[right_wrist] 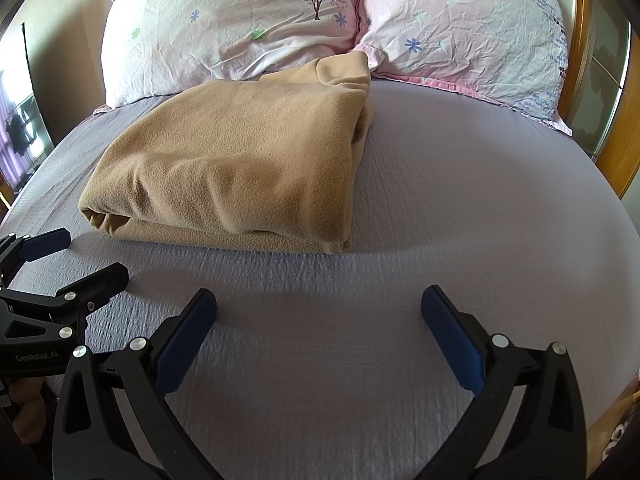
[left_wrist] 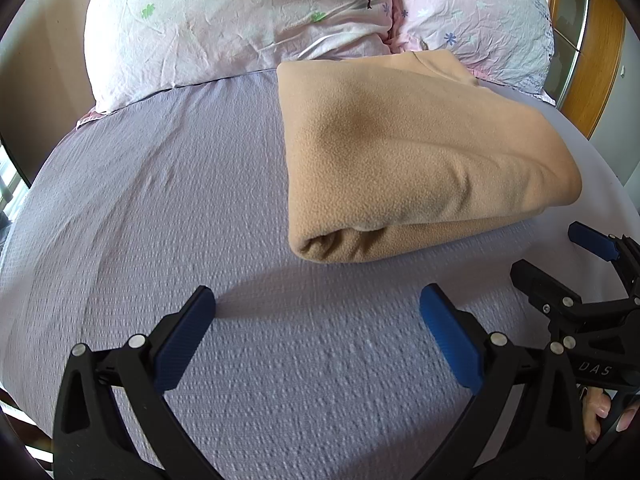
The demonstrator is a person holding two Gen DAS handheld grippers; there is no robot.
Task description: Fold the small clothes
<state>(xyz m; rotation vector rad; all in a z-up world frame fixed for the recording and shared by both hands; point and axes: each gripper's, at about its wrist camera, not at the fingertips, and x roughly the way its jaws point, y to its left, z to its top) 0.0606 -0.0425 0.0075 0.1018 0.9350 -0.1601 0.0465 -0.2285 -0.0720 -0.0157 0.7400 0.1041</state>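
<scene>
A tan fleece garment [left_wrist: 408, 160] lies folded in a thick bundle on the lilac bed sheet [left_wrist: 180, 200], its far end against the pillows. It also shows in the right wrist view [right_wrist: 240, 168]. My left gripper [left_wrist: 318, 312] is open and empty, hovering over the sheet just short of the bundle's near edge. My right gripper [right_wrist: 318, 312] is open and empty over bare sheet, in front of the bundle's right corner. Each gripper shows at the edge of the other's view: the right gripper [left_wrist: 560, 264] and the left gripper [right_wrist: 80, 256], both with jaws apart.
Two floral pillows [left_wrist: 240, 24] [right_wrist: 460, 32] lie across the head of the bed. A wooden bed frame with glass panels [right_wrist: 600, 80] stands at the right. A beige wall [left_wrist: 44, 80] and a window are at the left.
</scene>
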